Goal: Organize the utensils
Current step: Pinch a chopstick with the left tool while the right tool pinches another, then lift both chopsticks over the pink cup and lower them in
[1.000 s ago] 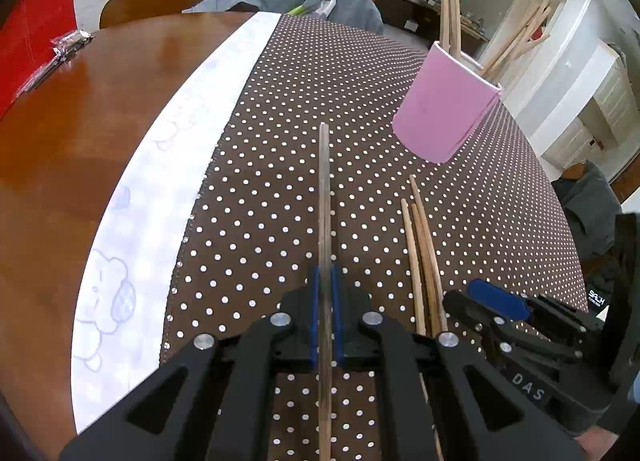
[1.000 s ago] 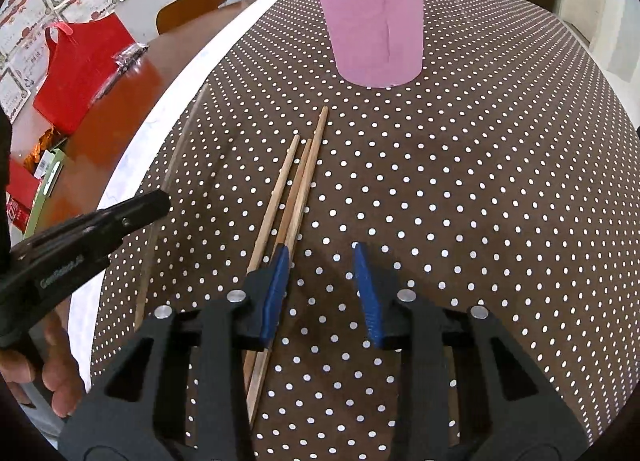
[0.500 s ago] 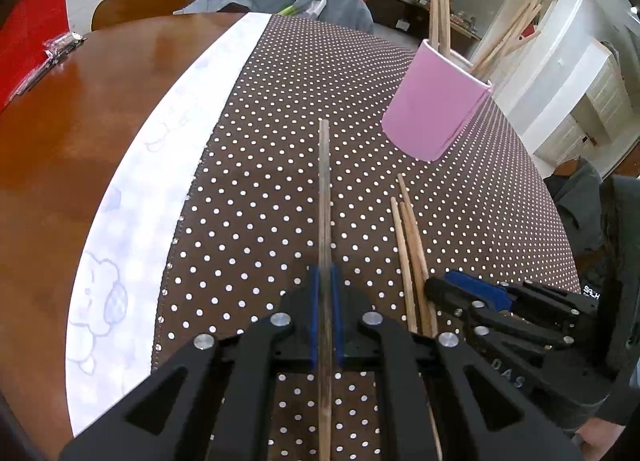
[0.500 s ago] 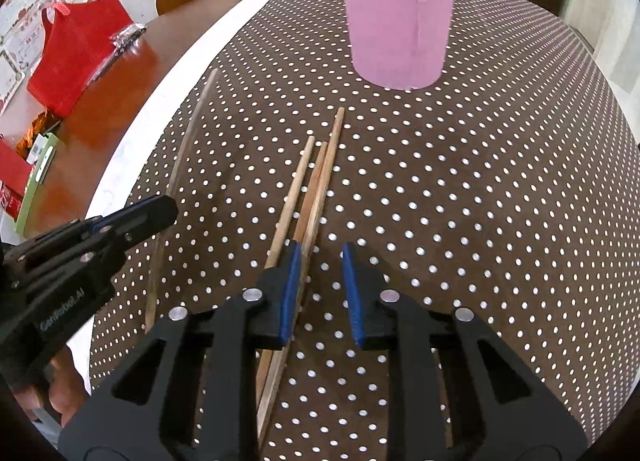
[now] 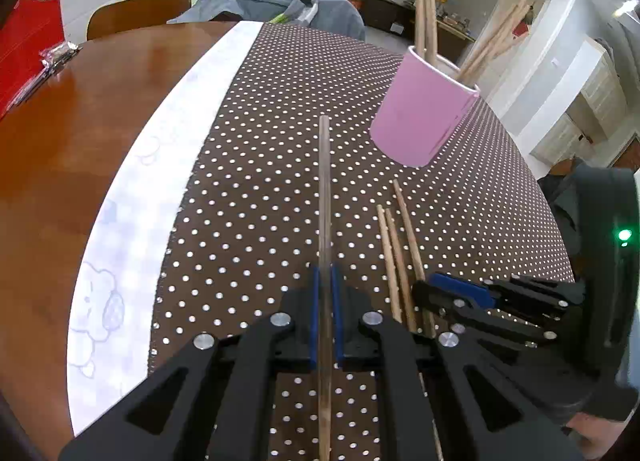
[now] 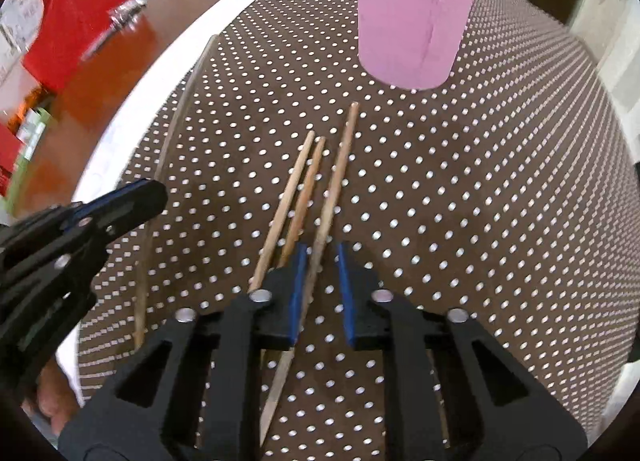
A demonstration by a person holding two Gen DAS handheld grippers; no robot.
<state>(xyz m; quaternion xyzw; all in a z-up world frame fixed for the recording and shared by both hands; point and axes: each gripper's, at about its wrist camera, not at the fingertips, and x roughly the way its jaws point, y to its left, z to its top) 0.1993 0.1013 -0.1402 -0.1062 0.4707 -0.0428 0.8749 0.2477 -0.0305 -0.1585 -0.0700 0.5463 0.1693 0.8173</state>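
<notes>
A single dark chopstick (image 5: 325,197) is clamped between the blue pads of the left gripper (image 5: 325,309), its shaft running straight up the middle of the left wrist view and its far end lying on the polka-dot tablecloth (image 5: 280,109). It appears to be held well down its length so that the long free end can be swung up and tipped into the holder.

In the right wrist view, the jaws of the right gripper (image 6: 320,293) are closing around the rightmost of three pale chopsticks (image 6: 304,189) that lie side by side at the centre of the frame. That one passes between the blue pads, close against the left pad, with a gap still visible to the right pad, so it is not yet pinched. The other two sticks run just outside the left jaw, touching or nearly touching one another; the jaws seem to have been set to one side of the bundle so that only one stick is taken.

The pink cup (image 6: 416,17) stands at the top of the right wrist view, beyond the tips of the loose sticks, and several chopsticks already stand upright in it, as seen at the upper right of the left wrist view. It is judged to be the destination for every stick on the counter (image 5: 60,141). Part of the task is thus done, with four sticks outstanding. The left gripper is also seen at the left edge of the right wrist view, held off to the side of the bundle, apparently to leave the right gripper room.
</notes>
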